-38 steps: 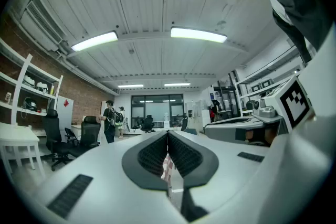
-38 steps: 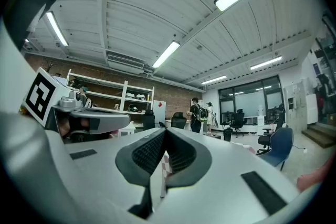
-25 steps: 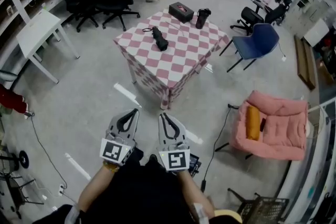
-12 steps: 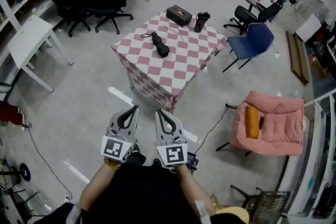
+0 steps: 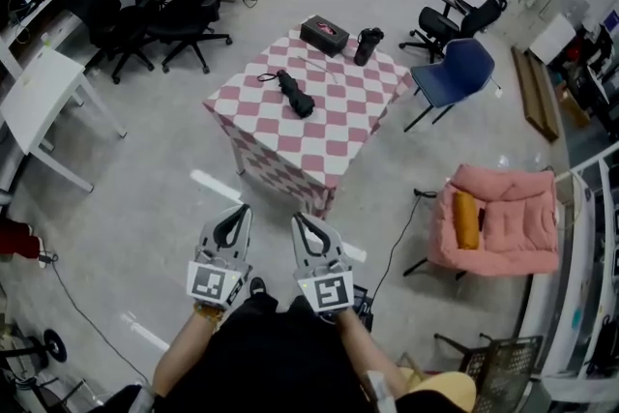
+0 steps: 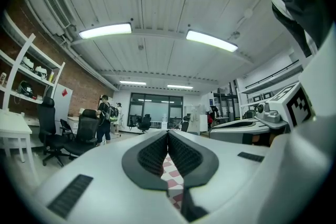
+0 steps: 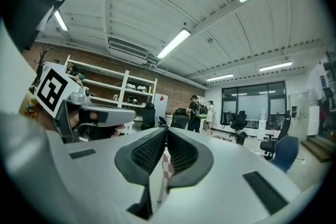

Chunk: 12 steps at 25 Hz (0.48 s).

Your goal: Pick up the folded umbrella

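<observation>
Black and folded, the umbrella [image 5: 294, 93] lies on the checked worktop [image 5: 340, 136], well apart from both claws. The left claw [image 5: 235, 220] and right claw [image 5: 306, 227] are pressed together with nothing between them. One should be spread wide before the umbrella's middle is straddled crosswise.

Black folded umbrella [image 5: 292, 93] flat on checkered table [image 5: 340, 126]

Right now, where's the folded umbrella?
Head view, upper centre: the folded umbrella lies on the checkered table, toward its left side, with the black box and dark bottle beyond it.
</observation>
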Available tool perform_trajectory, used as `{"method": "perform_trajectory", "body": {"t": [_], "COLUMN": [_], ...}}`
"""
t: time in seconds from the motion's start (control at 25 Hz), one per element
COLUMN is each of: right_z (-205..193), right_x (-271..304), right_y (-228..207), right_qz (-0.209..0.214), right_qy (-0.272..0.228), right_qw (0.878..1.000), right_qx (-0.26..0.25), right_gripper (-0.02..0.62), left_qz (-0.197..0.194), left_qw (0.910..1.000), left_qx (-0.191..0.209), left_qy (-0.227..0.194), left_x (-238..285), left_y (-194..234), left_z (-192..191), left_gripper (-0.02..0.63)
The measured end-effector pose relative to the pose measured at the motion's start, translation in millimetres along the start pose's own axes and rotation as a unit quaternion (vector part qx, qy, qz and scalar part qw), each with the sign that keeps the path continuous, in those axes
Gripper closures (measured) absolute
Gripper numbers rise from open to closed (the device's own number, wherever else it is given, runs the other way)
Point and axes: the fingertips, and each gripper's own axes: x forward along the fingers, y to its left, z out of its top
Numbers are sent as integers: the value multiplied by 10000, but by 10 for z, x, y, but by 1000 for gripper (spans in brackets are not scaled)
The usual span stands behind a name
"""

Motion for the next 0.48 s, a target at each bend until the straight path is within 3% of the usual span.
{"method": "perform_trajectory", "body": {"t": [0.48], "right_z": [-188], "right_x": [457], "right_y": [-316], "right_qz": [-156], "right_qy": [163], "right_qw": [9997], "right_qx": [37], "right_gripper": [577], "left_qz": [115], "left_qw": [9996], "left_qx": [-129], "left_qy": [229], "left_x": [398], "left_y": [376], "left_z": [-237], "left_gripper": [592]}}
